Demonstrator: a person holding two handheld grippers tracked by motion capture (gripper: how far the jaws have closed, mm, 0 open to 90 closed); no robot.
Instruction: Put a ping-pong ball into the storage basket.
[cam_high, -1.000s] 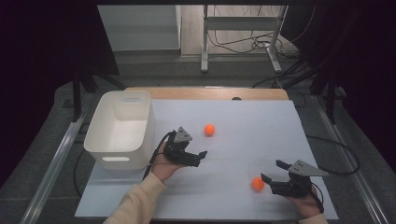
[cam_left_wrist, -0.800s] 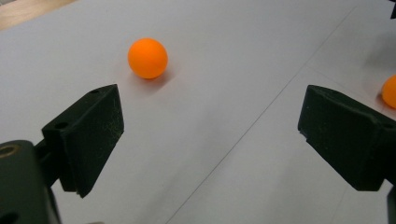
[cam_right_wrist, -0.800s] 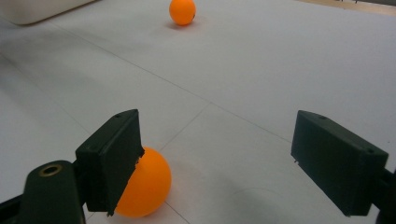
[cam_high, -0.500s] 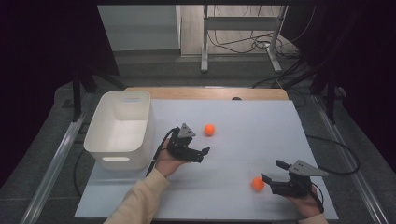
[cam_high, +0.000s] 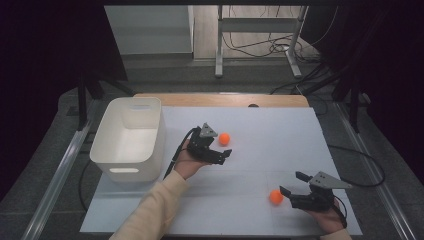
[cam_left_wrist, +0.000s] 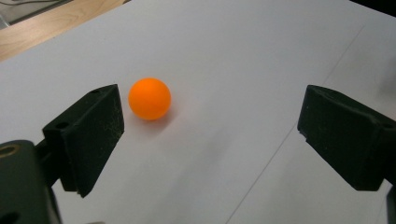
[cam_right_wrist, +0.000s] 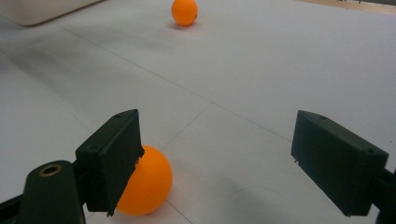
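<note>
Both tongs released. Left tongs (cam_high: 220, 148) near far ball (cam_high: 224, 138), at 11 o'clock off centre; swing left before clenching. Right tongs (cam_high: 294, 190): near ball (cam_high: 276, 196) beside left jaw; recentre. Bin (cam_high: 111, 137) at 9

balls (cam_high: 224, 138) (cam_high: 276, 196) orange | fingers (cam_left_wrist: 91, 135) black | bin (cam_high: 127, 137) white | table (cam_high: 280, 145) white

Non-task items: container, surface, stand

White plastic bin (cam_high: 129, 140), open-topped, at the left edge of the white table (cam_high: 280, 135); wooden strip (cam_high: 220, 100) along its far edge; metal stand (cam_high: 257, 30) and cables (cam_high: 250, 47) on the floor beyond.
</note>
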